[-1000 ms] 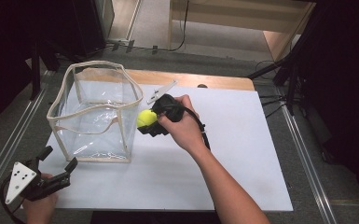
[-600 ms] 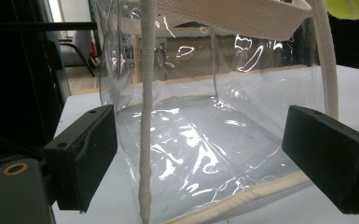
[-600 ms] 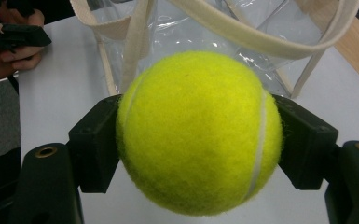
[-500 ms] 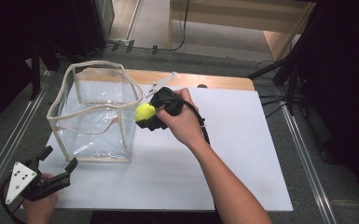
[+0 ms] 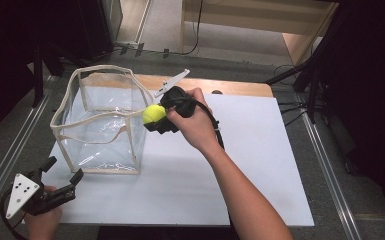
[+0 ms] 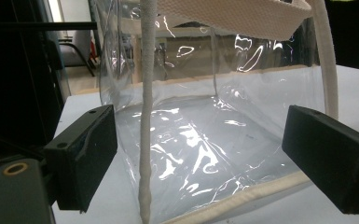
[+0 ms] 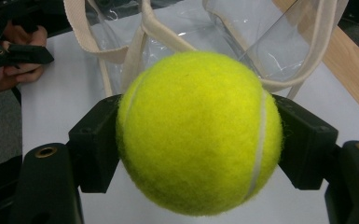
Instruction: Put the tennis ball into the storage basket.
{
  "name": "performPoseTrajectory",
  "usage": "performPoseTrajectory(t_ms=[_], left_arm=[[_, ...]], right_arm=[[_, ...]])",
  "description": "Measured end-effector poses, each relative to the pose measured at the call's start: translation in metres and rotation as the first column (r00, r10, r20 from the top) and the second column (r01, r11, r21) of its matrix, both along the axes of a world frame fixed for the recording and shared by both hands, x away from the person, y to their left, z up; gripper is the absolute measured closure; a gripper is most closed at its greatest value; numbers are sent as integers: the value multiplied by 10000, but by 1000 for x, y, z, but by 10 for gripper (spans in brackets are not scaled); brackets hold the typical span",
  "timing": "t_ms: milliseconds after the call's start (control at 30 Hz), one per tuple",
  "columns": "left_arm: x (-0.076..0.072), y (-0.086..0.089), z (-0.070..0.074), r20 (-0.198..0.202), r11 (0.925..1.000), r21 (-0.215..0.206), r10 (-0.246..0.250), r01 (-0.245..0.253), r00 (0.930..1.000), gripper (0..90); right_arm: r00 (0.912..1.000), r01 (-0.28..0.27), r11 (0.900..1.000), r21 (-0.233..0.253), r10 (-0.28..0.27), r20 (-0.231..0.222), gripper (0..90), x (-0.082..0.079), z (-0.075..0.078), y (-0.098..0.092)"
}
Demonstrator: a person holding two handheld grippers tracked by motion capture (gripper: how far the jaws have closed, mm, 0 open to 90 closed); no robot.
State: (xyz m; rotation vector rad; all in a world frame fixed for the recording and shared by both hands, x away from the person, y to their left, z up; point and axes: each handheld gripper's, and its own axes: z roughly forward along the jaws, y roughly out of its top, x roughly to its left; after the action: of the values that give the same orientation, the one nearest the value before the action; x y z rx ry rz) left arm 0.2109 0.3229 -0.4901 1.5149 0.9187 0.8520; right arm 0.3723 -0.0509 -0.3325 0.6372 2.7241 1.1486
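Right gripper (image 5: 156, 119) pinches the tennis ball (image 5: 153, 114) between both jaws, raised beside the clear bag's (image 5: 100, 120) rim. Left gripper (image 5: 60, 174), jaws spread and empty, rests near the table's (image 5: 260, 150) corner, facing the bag.

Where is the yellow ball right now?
The tennis ball is clamped in the right gripper, up in the air beside the clear bag's right top rim, near the table's middle in the high view.
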Motion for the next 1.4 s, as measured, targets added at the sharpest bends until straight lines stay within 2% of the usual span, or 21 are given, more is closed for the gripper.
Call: performPoseTrajectory(t_ms=[833,1400], left_arm=[[0,0,0,27,10000,-41,-28,28,10000,104],[0,0,0,16,10000,-63,-52,52,10000,104]], right_arm=[[9995,141,9997,206,-147,279,238,19,21,12],[9986,402,9988,289,-412,344,239,34,26,24]])
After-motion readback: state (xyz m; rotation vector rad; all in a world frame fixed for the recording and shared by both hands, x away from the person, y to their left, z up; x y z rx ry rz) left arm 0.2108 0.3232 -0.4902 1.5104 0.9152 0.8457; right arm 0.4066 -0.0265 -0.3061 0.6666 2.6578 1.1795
